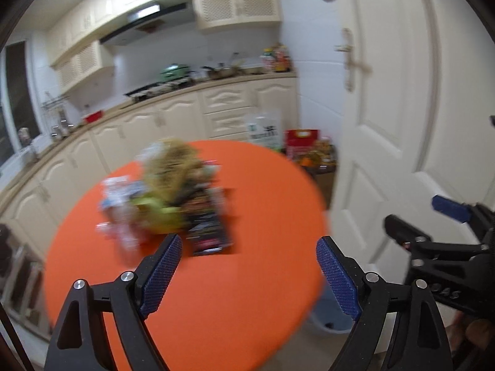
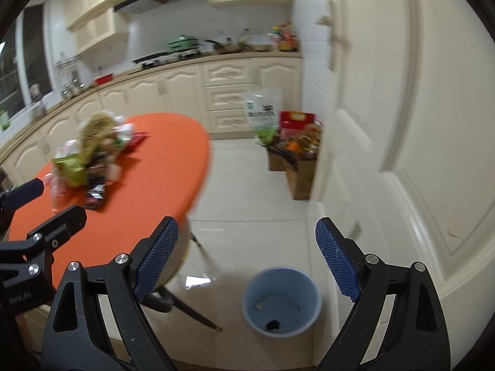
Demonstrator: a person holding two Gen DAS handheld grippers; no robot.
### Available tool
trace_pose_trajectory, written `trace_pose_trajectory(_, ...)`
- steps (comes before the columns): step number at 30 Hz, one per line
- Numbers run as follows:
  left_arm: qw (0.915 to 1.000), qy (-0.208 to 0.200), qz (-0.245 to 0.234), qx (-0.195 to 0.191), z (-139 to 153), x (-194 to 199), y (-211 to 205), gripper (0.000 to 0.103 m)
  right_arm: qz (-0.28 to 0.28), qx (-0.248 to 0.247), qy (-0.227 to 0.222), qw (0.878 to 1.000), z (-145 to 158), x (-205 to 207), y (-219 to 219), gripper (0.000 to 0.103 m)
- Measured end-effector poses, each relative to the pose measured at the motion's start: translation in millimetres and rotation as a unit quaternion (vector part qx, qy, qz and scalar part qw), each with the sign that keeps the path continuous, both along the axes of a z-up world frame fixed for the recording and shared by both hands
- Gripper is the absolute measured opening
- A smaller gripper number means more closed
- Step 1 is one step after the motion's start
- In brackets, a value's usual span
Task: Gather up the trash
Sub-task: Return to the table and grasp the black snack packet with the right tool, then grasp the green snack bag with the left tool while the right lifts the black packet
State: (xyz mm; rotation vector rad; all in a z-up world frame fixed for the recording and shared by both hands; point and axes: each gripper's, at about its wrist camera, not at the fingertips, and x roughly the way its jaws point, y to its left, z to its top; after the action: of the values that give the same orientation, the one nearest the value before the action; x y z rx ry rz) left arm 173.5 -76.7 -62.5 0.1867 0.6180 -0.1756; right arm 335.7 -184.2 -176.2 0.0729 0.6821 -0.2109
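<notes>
Filling most of the left wrist view, a round orange table (image 1: pixel 216 278) is seen, with a blurred heap of trash (image 1: pixel 167 198), apparently wrappers and packets, piled on its far half. A blue bin (image 2: pixel 281 301) stands on the floor beside the table. Both the left gripper (image 1: pixel 249 270) and right gripper (image 2: pixel 247 259) are held wide apart and empty.

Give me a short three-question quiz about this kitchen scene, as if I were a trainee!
1. True or false: the left gripper is holding a piece of trash.
2. Where does the round pale blue plastic bin stand? A) on the tiled floor beside the table B) on the counter C) on the table
3. Fill in: the heap of crumpled wrappers and packets lies on the round ____ table.

Key: 1 false, both it and the right gripper are open and empty; 2 A; 3 orange.
</notes>
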Motion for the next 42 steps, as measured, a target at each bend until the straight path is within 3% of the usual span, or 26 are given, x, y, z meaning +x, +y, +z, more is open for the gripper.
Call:
trace_pose_trajectory(5, 0.9983, 0.004, 0.054, 0.022, -1, -11, 50, 0.089, 0.036, -0.014, 0.011, 0.999, 0, 21, 55, 0.091)
trace_pose_trajectory(11, 0.9938, 0.033, 0.105, 0.014, -11, 12, 100, 0.089, 0.072, -0.02, 0.042, 0.996, -18, 62, 103, 0.09)
trace_pose_trajectory(17, 0.9928, 0.038, 0.113, 0.009, -12, 33, 118, 0.089, 0.109, -0.006, 0.079, 0.991, -43, 105, 125, 0.078)
trace_pose_trajectory(21, 0.9938, 0.042, 0.103, -0.005, -10, 61, 124, 0.089, 0.125, 0.011, 0.099, 0.987, -57, 131, 135, 0.065)
trace_pose_trajectory(24, 0.995, 0.037, 0.091, -0.019, -8, 75, 139, 0.089, 0.122, 0.026, 0.107, 0.986, -62, 145, 136, 0.063)
trace_pose_trajectory(29, 0.9961, 0.029, 0.079, -0.024, -12, 89, 162, 0.089, 0.115, 0.046, 0.106, 0.987, -65, 158, 136, 0.051)
trace_pose_trajectory(31, 0.9961, 0.035, 0.072, -0.037, -16, 95, 170, 0.089, 0.117, 0.05, 0.101, 0.987, -65, 158, 138, 0.036)
trace_pose_trajectory(35, 0.995, 0.055, 0.069, -0.047, -19, 101, 179, 0.089, 0.122, 0.061, 0.093, 0.986, -63, 157, 143, 0.015)
trace_pose_trajectory(36, 0.9949, 0.06, 0.066, -0.048, -20, 102, 180, 0.089, 0.125, 0.053, 0.089, 0.987, -63, 156, 144, 0.005)
trace_pose_trajectory(42, 0.9957, 0.06, 0.058, -0.04, -13, 100, 177, 0.089, 0.143, 0.089, 0.078, 0.983, -67, 147, 133, 0.001)
